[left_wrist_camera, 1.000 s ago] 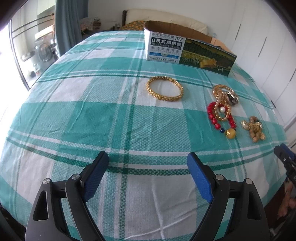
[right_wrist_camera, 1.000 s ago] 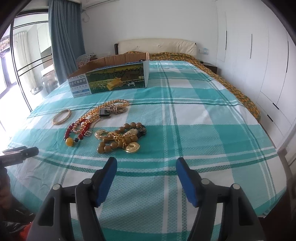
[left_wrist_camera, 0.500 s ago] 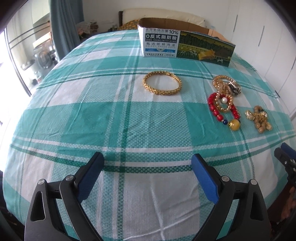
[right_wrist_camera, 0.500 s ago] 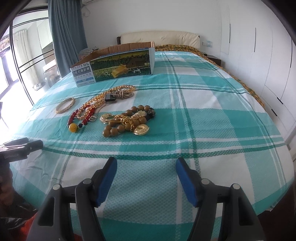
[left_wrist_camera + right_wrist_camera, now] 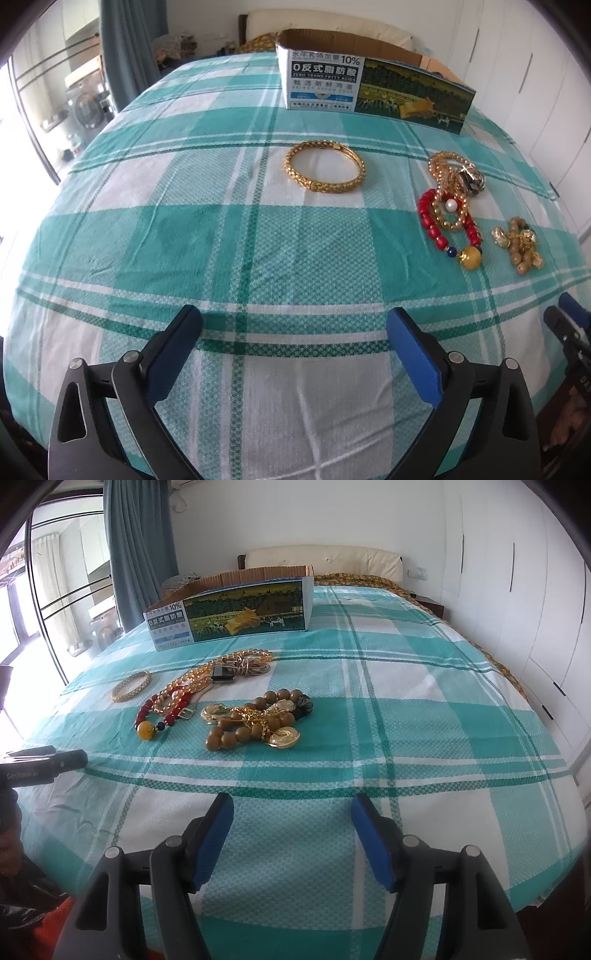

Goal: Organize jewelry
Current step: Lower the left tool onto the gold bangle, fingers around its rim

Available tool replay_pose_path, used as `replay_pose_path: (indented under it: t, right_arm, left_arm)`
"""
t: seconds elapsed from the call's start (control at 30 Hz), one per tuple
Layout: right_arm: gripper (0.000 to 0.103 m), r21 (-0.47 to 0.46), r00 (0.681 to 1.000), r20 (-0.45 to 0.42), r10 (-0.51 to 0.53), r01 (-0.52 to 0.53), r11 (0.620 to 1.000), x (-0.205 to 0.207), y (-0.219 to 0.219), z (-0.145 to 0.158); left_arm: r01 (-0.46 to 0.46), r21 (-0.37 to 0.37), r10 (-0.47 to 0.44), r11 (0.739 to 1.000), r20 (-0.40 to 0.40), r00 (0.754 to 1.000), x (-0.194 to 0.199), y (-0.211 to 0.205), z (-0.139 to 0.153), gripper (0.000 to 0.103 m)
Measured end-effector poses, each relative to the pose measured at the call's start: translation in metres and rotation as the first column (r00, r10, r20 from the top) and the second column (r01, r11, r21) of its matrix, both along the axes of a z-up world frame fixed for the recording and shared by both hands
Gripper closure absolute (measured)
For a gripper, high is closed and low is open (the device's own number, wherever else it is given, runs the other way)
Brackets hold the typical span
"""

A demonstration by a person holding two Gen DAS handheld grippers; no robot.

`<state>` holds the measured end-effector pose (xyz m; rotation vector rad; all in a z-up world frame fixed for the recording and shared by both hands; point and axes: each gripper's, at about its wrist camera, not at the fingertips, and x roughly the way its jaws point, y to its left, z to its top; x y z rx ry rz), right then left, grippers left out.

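Jewelry lies on a teal plaid bedspread (image 5: 207, 236). A gold bangle (image 5: 324, 171) (image 5: 131, 685) rests alone, left of a red bead bracelet (image 5: 447, 229) (image 5: 162, 710) tangled with an amber bead necklace (image 5: 207, 675). A brown wooden bead bracelet with gold chains (image 5: 258, 720) (image 5: 519, 245) lies to the right. An open cardboard box (image 5: 373, 85) (image 5: 229, 613) stands behind them. My left gripper (image 5: 293, 334) hovers near the bed's front edge, jaws opening wide, nothing between them. My right gripper (image 5: 291, 814) stands open and empty, short of the brown beads.
White wardrobe doors (image 5: 524, 590) line the right wall. A blue curtain (image 5: 140, 546) and a bright window are at the left. The headboard (image 5: 321, 559) is at the far end. Each gripper shows at the edge of the other's view.
The left gripper's jaws have spread wider. Both views have tilted slightly, showing more of the room beyond the bed. The jewelry has not moved.
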<state>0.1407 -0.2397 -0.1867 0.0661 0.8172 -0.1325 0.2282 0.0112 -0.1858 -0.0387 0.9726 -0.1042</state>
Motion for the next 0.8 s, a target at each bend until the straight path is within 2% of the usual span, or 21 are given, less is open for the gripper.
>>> replay_pose_path:
  t: [0.17, 0.27, 0.47, 0.57, 0.67, 0.73, 0.8]
  right_arm:
    - [0.032, -0.022, 1.000, 0.001, 0.010, -0.010, 1.000, 0.000, 0.003, -0.001]
    - [0.030, -0.026, 1.000, 0.001, 0.010, -0.010, 1.000, 0.000, 0.004, -0.002]
    - [0.030, -0.016, 1.000, 0.001, 0.012, -0.012, 1.000, 0.000, 0.003, -0.001]
    - [0.030, -0.006, 1.000, 0.001, 0.013, -0.013, 1.000, 0.000, 0.002, -0.001]
    - [0.030, -0.003, 1.000, 0.000, 0.015, -0.015, 1.000, -0.001, 0.002, -0.001]
    - [0.030, 0.000, 1.000, 0.001, 0.016, -0.016, 1.000, -0.002, 0.001, -0.001]
    - [0.030, 0.007, 1.000, 0.001, 0.015, -0.015, 1.000, -0.002, 0.000, 0.000]
  left_arm:
    - [-0.050, -0.131, 0.048, 0.990, -0.015, 0.999, 0.020, 0.021, 0.009, 0.005]
    - [-0.071, -0.146, 0.074, 0.987, 0.014, 0.997, 0.038, 0.024, 0.020, 0.007]
    - [-0.073, -0.067, 0.078, 0.995, 0.073, 0.994, 0.082, 0.012, 0.029, 0.007]
    - [-0.084, -0.004, 0.084, 0.996, 0.061, 0.995, 0.103, 0.008, 0.018, 0.009]
    - [-0.089, 0.019, 0.089, 0.996, 0.020, 0.996, 0.114, 0.008, 0.005, 0.012]
    - [-0.087, 0.064, 0.084, 0.994, 0.035, 0.996, 0.114, 0.006, 0.002, 0.012]
    - [-0.081, 0.051, 0.079, 0.995, 0.040, 0.996, 0.112, 0.008, 0.002, 0.017]
